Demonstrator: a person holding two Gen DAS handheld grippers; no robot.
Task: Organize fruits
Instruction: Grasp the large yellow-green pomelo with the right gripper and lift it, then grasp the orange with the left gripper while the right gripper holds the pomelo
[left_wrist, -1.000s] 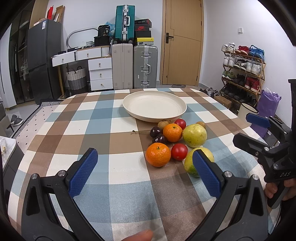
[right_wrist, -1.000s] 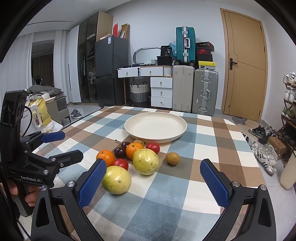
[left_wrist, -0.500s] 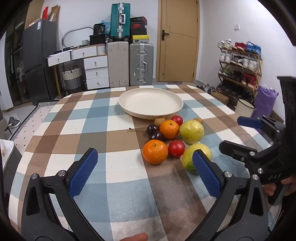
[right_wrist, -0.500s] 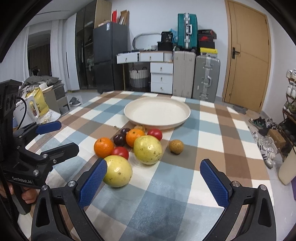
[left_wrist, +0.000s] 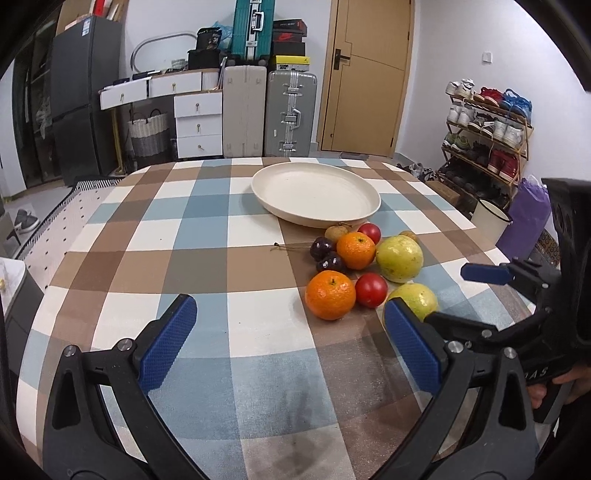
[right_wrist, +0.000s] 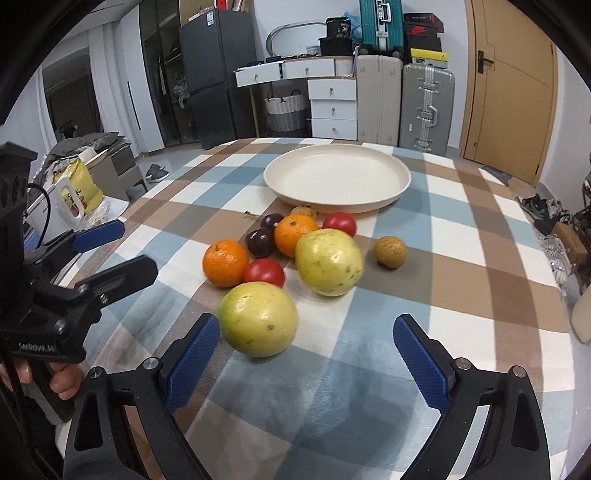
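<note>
An empty cream plate sits mid-table, with the fruit heap just in front of it. The heap holds two yellow-green fruits, two oranges, two tomatoes, dark plums and small brown fruits. My right gripper hangs low over the cloth with its jaws closing. The nearer yellow-green fruit lies just ahead of its left fingertip, untouched. My left gripper is open with nothing between its fingers, short of the front orange.
The checked tablecloth covers a round table. Each gripper shows in the other's view: the right gripper beside the fruit and the left gripper at the table's left. Suitcases, drawers, a fridge and a shoe rack stand beyond the table.
My right gripper has come forward and down toward the nearer yellow-green fruit, which now looms larger, and its jaws have narrowed slightly. My left gripper has hardly moved.
</note>
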